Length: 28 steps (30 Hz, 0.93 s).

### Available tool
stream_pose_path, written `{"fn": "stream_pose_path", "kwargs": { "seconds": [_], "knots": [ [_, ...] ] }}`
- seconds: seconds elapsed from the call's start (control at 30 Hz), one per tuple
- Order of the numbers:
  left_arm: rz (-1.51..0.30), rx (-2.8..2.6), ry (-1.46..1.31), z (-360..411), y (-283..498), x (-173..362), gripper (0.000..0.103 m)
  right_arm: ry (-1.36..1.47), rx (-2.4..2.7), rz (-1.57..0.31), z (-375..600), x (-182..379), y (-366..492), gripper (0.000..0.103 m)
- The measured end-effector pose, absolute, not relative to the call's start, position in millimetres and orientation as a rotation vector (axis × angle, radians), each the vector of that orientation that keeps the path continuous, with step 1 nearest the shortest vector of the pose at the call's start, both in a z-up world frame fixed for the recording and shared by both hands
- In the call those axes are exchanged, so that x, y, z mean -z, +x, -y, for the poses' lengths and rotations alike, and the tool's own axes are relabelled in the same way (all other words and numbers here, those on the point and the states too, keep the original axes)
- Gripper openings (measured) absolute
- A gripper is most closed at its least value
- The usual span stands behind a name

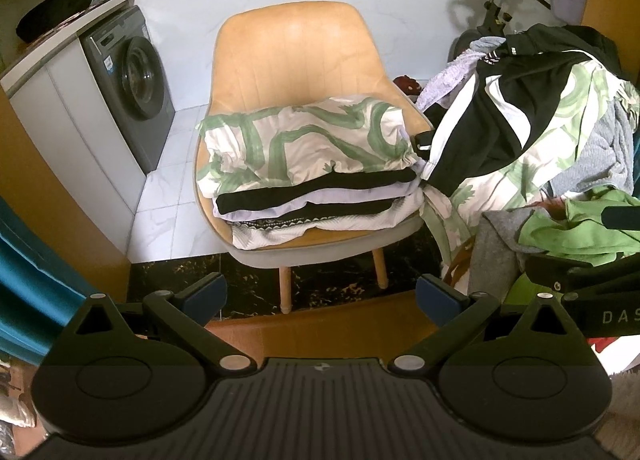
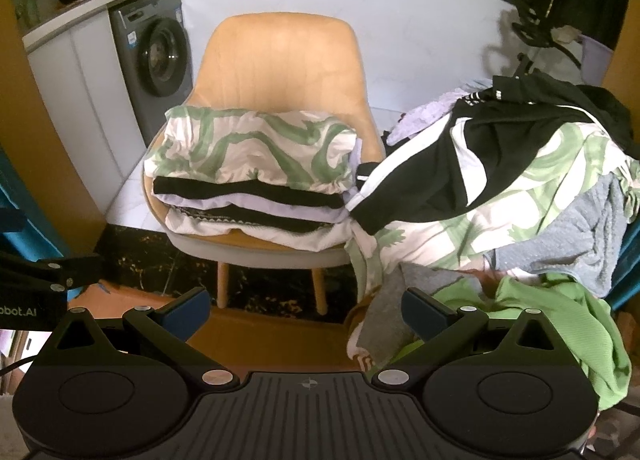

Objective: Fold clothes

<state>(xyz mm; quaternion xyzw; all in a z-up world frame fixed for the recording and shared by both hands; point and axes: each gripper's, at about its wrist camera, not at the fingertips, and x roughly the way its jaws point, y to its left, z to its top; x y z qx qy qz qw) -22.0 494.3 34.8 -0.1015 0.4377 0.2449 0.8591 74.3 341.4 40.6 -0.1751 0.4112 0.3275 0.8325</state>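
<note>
Both grippers, left gripper (image 1: 320,294) and right gripper (image 2: 306,310), gape empty; better to pinch the black-and-white jacket (image 2: 448,164) at right of frame by its hem.

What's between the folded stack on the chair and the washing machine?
Nothing: only bare white floor tiles lie between the folded stack and the washing machine, shown in both wrist views.

Both fisheye views look forward and slightly down along their own spread fingers. The left wrist view faces the tan moulded chair with pale wooden legs (image 1: 296,56) almost straight ahead, at middling range. The right wrist view sits further right, so the chair falls ahead-left and the loose heap of unfolded clothes (image 2: 520,188) ahead-right, closer. Both share chair, heap and the grey front-loading washing machine (image 2: 160,60).
</note>
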Motion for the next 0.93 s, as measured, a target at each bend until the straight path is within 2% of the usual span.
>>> {"fn": "stream_pose_path", "kwargs": {
  "seconds": [0.93],
  "knots": [
    [-0.934,-0.496,-0.185,-490,-5,-33,0.103,-0.344,-0.696,-0.865,-337,-39,90,0.102]
  ]
}}
